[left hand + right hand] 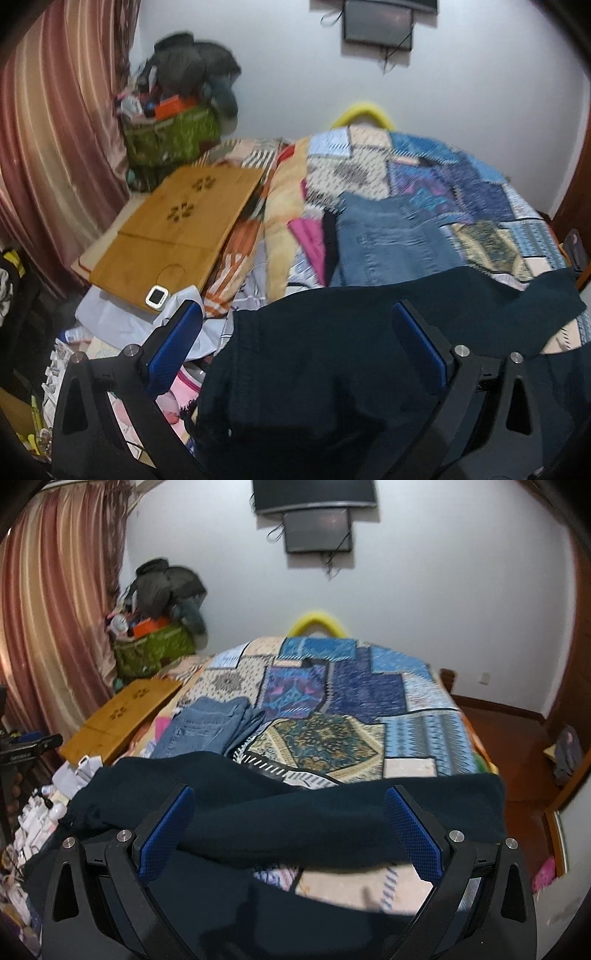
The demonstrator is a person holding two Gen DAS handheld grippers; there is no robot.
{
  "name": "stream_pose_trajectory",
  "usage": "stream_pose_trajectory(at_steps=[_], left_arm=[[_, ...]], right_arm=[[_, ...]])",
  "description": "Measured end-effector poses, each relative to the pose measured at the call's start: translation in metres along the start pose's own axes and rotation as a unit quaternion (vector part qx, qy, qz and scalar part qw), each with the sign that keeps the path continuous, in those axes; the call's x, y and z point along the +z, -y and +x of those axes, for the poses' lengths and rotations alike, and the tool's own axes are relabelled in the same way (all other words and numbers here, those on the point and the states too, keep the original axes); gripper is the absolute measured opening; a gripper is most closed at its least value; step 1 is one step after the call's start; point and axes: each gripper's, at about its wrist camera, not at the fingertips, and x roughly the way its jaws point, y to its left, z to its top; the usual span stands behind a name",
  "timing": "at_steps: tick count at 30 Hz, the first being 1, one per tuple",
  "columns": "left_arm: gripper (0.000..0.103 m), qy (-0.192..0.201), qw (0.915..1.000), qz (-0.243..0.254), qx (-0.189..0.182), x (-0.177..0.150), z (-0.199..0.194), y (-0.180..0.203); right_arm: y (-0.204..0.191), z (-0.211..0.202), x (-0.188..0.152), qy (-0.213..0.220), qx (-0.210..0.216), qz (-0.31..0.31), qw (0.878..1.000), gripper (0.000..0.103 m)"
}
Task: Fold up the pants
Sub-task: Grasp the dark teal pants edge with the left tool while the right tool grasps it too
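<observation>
Dark pants (pixel 280 812) on patchwork bedspread (pixel 424 734), both grippers wide apart above

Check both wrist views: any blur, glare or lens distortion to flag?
Left wrist: motion blur smears the patchwork quilt and jeans; the gripper stays sharp. Right wrist: milder blur, and the dark pants show almost no texture. Both: strong fisheye bending, black corner vignette, flat dim light, no glare.

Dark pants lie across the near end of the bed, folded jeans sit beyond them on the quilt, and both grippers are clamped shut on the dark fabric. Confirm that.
One thing is wrong: neither gripper is shut. The left gripper and right gripper both stand wide open over the dark pants, as each wrist view shows. The folded jeans do sit beyond them on the quilt.
</observation>
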Motion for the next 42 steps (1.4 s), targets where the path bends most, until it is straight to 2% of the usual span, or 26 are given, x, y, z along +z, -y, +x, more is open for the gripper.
stream_pose_trajectory(at_steps=[5, 11, 14, 19, 22, 24, 28, 30, 32, 33, 35, 36, 39, 41, 42], left_arm=[[0.101, -0.046, 0.9984, -0.006, 0.032, 0.014, 0.051, -0.03], [0.085, -0.116, 0.9924, -0.024, 0.032, 0.014, 0.11, -0.056], [0.077, -0.154, 0.9867, -0.047, 0.023, 0.004, 0.134, -0.066], [0.072, -0.208, 0.9737, -0.093, 0.01, -0.013, 0.176, -0.084], [0.058, -0.237, 0.9643, -0.119, -0.009, -0.022, 0.194, -0.091], [0.052, -0.251, 0.9579, -0.134, -0.036, -0.027, 0.201, -0.094], [0.034, -0.267, 0.9496, -0.146, -0.075, -0.033, 0.207, -0.093], [0.033, -0.267, 0.9482, -0.152, -0.08, -0.034, 0.207, -0.094], [0.029, -0.266, 0.9471, -0.158, -0.087, -0.034, 0.205, -0.095], [0.028, -0.266, 0.9463, -0.16, -0.091, -0.034, 0.204, -0.096], [0.015, -0.263, 0.9457, -0.163, -0.099, -0.035, 0.199, -0.097], [0.015, -0.26, 0.9472, -0.16, -0.099, -0.034, 0.195, -0.097], [0.009, -0.245, 0.9528, -0.152, -0.095, -0.031, 0.184, -0.095], [0.008, -0.227, 0.962, -0.13, -0.079, -0.025, 0.172, -0.089], [0.008, -0.217, 0.9668, -0.117, -0.069, -0.02, 0.166, -0.085]], right_arm=[[-0.004, 0.055, 0.014, -0.059, 0.021, -0.038, 0.997, 0.099], [-0.013, 0.111, 0.024, -0.123, 0.056, -0.067, 0.989, 0.095], [-0.018, 0.136, 0.029, -0.15, 0.07, -0.084, 0.983, 0.095], [-0.033, 0.17, 0.032, -0.189, 0.095, -0.116, 0.97, 0.095], [-0.039, 0.19, 0.03, -0.21, 0.106, -0.129, 0.963, 0.095], [-0.041, 0.202, 0.03, -0.219, 0.114, -0.128, 0.961, 0.094], [-0.039, 0.216, 0.032, -0.226, 0.14, -0.108, 0.958, 0.088], [-0.037, 0.224, 0.031, -0.239, 0.157, -0.087, 0.954, 0.082], [-0.036, 0.228, 0.026, -0.255, 0.183, -0.06, 0.948, 0.066], [-0.034, 0.229, 0.024, -0.258, 0.193, -0.049, 0.945, 0.062], [-0.032, 0.228, 0.021, -0.259, 0.21, -0.032, 0.942, 0.051], [-0.031, 0.227, 0.018, -0.26, 0.215, -0.025, 0.941, 0.049], [-0.033, 0.225, 0.013, -0.259, 0.225, -0.017, 0.939, 0.035], [-0.041, 0.217, 0.011, -0.249, 0.218, -0.04, 0.943, 0.021], [-0.046, 0.214, 0.011, -0.242, 0.209, -0.059, 0.946, 0.017]])
